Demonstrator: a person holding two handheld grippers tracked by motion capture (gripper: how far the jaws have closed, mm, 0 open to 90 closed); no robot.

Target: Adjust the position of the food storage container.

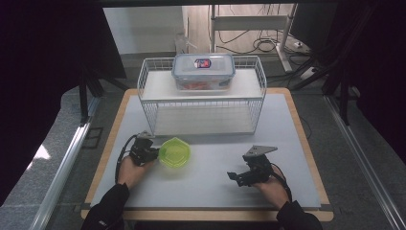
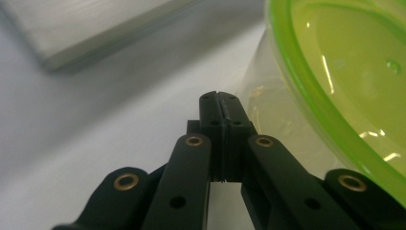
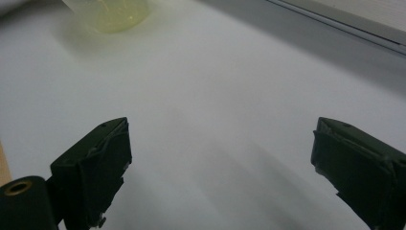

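White table mat [image 1: 287, 143] with wire shelf rack [image 1: 201, 96] at the far side; clear lidded food box [image 1: 203, 72] on its top tier. Green container [image 1: 174, 152] sits on the mat in front of the rack, left of centre. Left gripper [image 1: 154, 152] right beside its left rim, jaws fully closed, nothing between them; contact with the rim can't be told. Right gripper [image 1: 234, 176] well apart to the right, resting low on the mat, jaws wide open, holding nothing. Left gripper view: the 2 closed fingertips [image 2: 218, 103] meet next to the green container's clear wall [image 2: 335, 86]. Right gripper view: bare mat between the 2 spread pads [image 3: 103, 158], container [image 3: 110, 14] far off.
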